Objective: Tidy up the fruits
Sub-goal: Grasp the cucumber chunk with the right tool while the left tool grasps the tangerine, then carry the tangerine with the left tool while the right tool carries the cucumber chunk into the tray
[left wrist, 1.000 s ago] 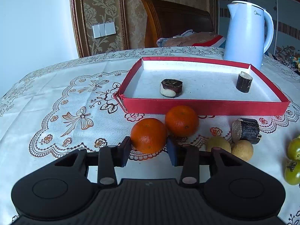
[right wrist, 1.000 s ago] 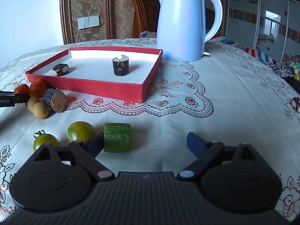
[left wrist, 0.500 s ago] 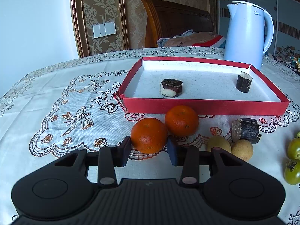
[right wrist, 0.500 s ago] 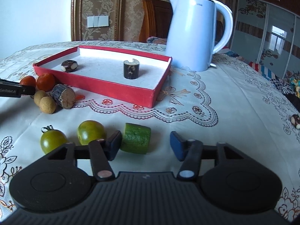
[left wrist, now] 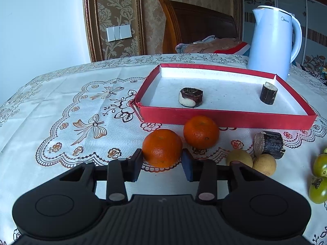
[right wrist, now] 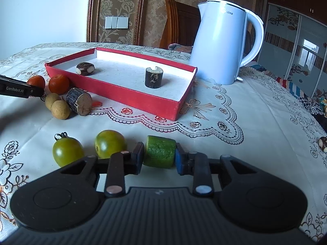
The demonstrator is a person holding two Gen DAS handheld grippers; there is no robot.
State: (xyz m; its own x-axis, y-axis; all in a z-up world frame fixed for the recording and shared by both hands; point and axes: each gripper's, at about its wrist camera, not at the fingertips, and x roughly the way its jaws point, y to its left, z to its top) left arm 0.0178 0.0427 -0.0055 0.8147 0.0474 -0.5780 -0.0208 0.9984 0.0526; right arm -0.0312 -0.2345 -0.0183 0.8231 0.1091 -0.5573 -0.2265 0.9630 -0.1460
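My left gripper (left wrist: pixel 162 161) is shut on the nearer orange (left wrist: pixel 162 146), which rests on the tablecloth just before the red tray (left wrist: pixel 224 120). A second orange (left wrist: pixel 201 131) sits right behind it. My right gripper (right wrist: pixel 159 155) is shut on a green cucumber-like chunk (right wrist: pixel 160 149) lying on the cloth, a pad pressed to each cut end. Two green tomatoes (right wrist: pixel 68 152) (right wrist: pixel 109 144) lie just left of it. The tray (right wrist: pixel 122 97) holds a dark slice with white flesh (right wrist: pixel 85 68) and a dark upright cylinder (right wrist: pixel 153 79).
A white kettle (right wrist: pixel 221 45) stands behind the tray's right corner. A bark-covered stub (right wrist: pixel 79 101) and two tan round fruits (right wrist: pixel 60 109) lie in front of the tray. A small dark-and-white piece (right wrist: pixel 323 143) sits at the far right. A wooden chair stands beyond the table.
The right gripper's jaws closed from wide open onto the green chunk, and its view rolled slightly. The left gripper and its orange have not moved.
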